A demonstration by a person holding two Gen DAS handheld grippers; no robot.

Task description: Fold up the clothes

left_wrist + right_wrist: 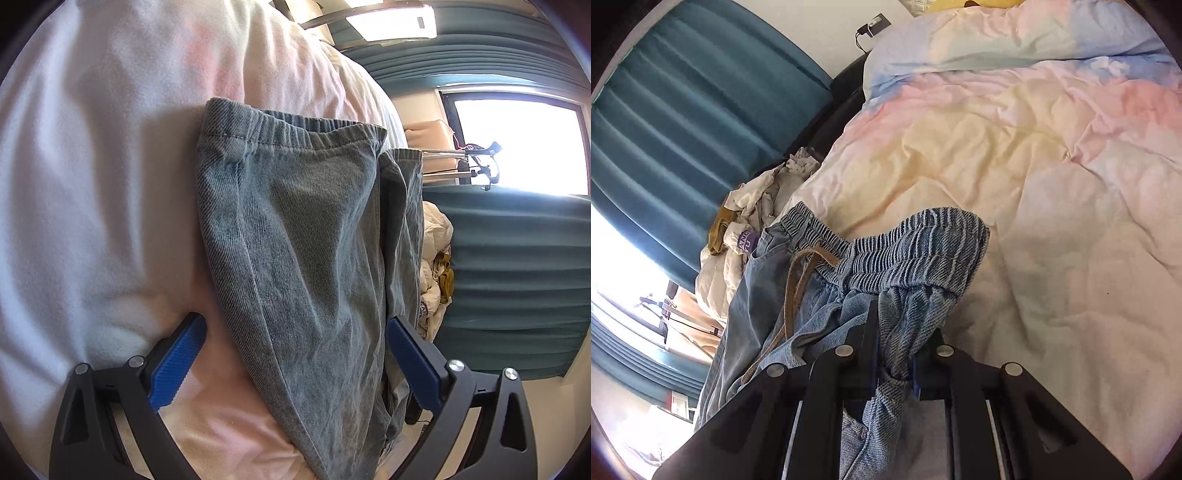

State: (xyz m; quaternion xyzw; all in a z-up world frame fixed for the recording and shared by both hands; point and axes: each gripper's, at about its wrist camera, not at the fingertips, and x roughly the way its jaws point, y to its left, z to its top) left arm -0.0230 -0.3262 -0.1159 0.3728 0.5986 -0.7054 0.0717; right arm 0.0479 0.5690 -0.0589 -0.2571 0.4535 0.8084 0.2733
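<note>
Left gripper [295, 350]: blue fingers [177, 363] spread wide, the denim pants [303, 266] lying between them at frame centre on the pastel duvet [92, 184]. Right gripper [895, 354]: fingers pressed together, pinching the pants' elastic waistband [916, 247] at lower centre; crumpled cream clothes [753, 214] at left beside the teal curtain [683, 110].

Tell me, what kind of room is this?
Most likely a bedroom. A bed with a soft pastel duvet fills the view, teal curtains hang by a bright window, and jeans are being folded beside a heap of pale clothes.
</note>
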